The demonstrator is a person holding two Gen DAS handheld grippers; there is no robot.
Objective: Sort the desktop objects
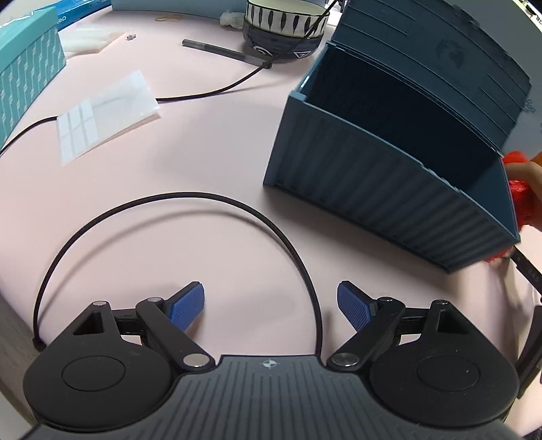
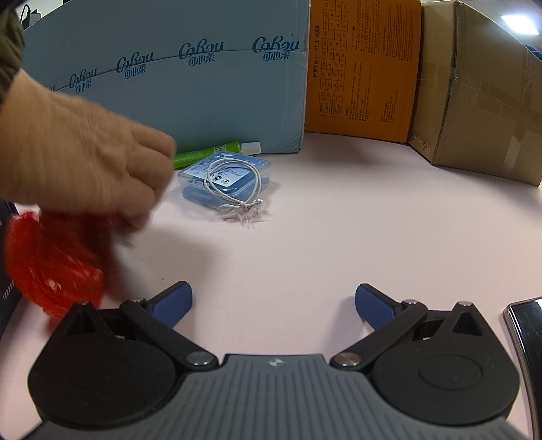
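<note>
The left claw [image 1: 271,306] is hovering low over the pink desk [image 1: 210,203] with its blue pads spread wide and nothing between them; a black cable [image 1: 189,196] is making a loop on the desk just in front of it. To the right of the loop a blue storage box [image 1: 382,189] is standing with its lid open; behind it, toward the far edge, two stacked bowls [image 1: 284,30] and a grey pen [image 1: 223,50] are lying.

The right claw [image 2: 273,304] is also spread wide and is gripping nothing. A bare hand [image 2: 84,152], blurred, is holding a red plastic bag [image 2: 50,264] at the left side of this view. Farther on the desk a clear case [image 2: 227,176] with blue contents is lying with a white hair tie [image 2: 233,186] on top; a green tube [image 2: 210,154] is lying just behind it, against a light blue carton [image 2: 176,74].
</note>
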